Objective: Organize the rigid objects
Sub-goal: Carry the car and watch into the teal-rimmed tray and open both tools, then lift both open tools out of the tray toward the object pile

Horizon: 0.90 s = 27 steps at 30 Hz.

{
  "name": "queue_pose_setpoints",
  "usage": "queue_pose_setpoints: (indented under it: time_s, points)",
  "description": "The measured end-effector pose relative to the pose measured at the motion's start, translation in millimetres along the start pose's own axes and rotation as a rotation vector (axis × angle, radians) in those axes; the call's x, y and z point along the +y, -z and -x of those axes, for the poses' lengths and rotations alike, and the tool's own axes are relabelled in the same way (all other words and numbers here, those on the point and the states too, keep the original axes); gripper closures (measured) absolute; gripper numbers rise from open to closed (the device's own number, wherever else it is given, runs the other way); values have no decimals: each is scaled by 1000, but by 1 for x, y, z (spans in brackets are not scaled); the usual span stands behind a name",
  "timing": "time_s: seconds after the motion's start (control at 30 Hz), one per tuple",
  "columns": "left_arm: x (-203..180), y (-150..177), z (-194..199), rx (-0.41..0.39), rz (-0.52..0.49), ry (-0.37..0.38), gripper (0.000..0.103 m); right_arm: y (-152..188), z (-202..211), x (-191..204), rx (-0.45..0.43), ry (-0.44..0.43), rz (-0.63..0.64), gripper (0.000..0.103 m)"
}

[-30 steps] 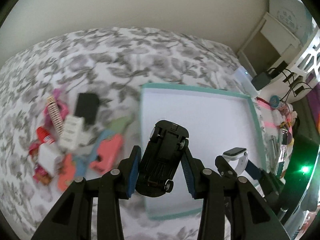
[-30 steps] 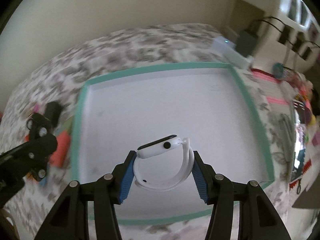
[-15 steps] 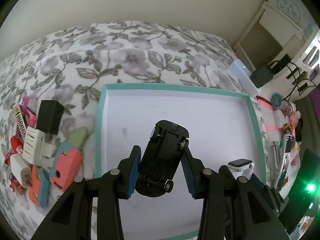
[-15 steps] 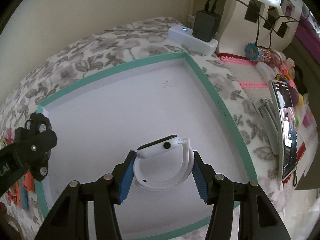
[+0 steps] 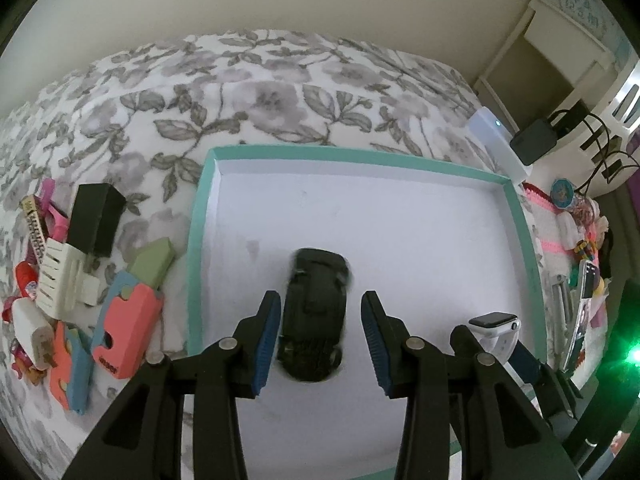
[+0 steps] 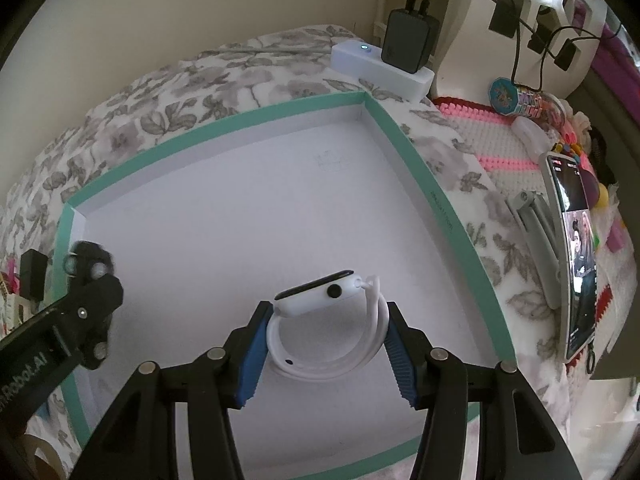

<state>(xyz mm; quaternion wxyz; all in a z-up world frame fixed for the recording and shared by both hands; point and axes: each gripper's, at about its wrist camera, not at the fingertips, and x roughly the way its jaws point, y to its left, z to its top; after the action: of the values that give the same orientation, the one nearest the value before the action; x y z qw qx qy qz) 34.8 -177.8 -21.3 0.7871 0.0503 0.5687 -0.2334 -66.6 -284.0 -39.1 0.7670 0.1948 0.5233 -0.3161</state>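
Note:
A teal-rimmed white tray (image 5: 200,216) lies on the flowered bedspread and also shows in the right wrist view (image 6: 404,140). My left gripper (image 5: 320,336) is open above the tray. A black toy car (image 5: 316,312), blurred, is between its blue pads and free of them, over the tray floor. My right gripper (image 6: 324,354) is shut on a white smartwatch (image 6: 320,292) by its band, above the tray's right half. The watch also shows in the left wrist view (image 5: 494,322). The left gripper and car show at the left of the right wrist view (image 6: 86,280).
A pile of small objects lies left of the tray: a black box (image 5: 94,220), a white slotted piece (image 5: 60,280), a coral case (image 5: 124,320), a green block (image 5: 154,262). Right of the tray are a white power strip (image 6: 380,68), a phone (image 6: 574,256) and toys.
My left gripper opened and let go of the black car, which dropped toward the tray floor. Both grippers moved further over the tray. The right gripper kept its hold on the watch.

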Motion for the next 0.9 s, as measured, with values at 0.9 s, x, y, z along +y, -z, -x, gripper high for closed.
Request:
queue_pose_setpoints:
  time_s: [0.9]
  points:
    - [28, -4, 21, -100, 68, -119, 15, 1, 2, 8, -43, 27, 55, 15]
